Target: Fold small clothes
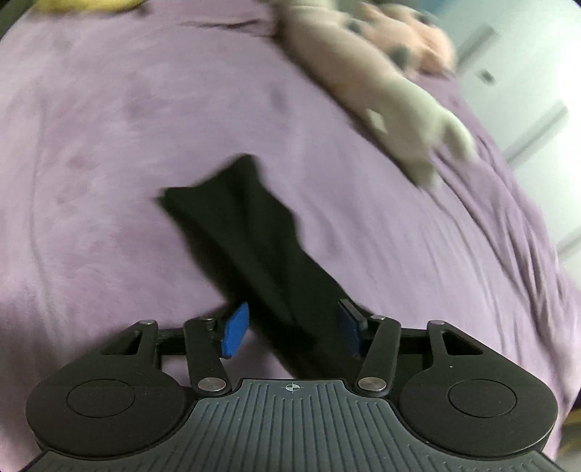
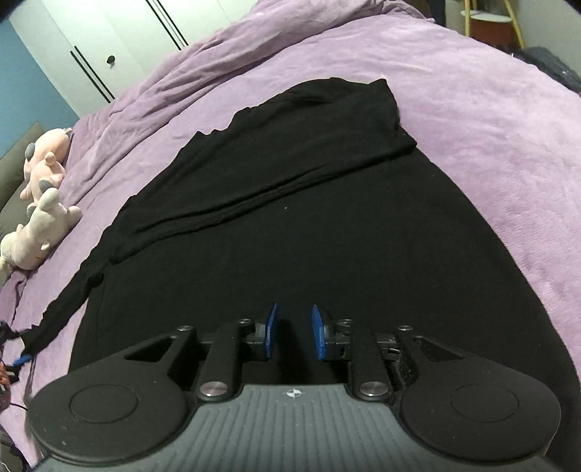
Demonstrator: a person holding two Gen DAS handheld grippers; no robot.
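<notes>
A black long-sleeved garment (image 2: 308, 225) lies flat on the purple bedspread (image 2: 490, 119), one sleeve folded across its body. In the left wrist view its other sleeve (image 1: 254, 247) runs between the blue pads of my left gripper (image 1: 294, 330), whose jaws stand wide apart around it; the view is blurred. My right gripper (image 2: 292, 332) hovers over the garment's near part, jaws partly open, nothing between them. The left gripper's blue pad shows at the sleeve's end in the right wrist view (image 2: 23, 359).
Pink and white plush toys (image 2: 40, 203) lie at the bed's left side, also in the left wrist view (image 1: 381, 83). A yellow thing (image 1: 90, 5) lies at the far edge. White wardrobe doors (image 2: 109, 47) stand behind the bed.
</notes>
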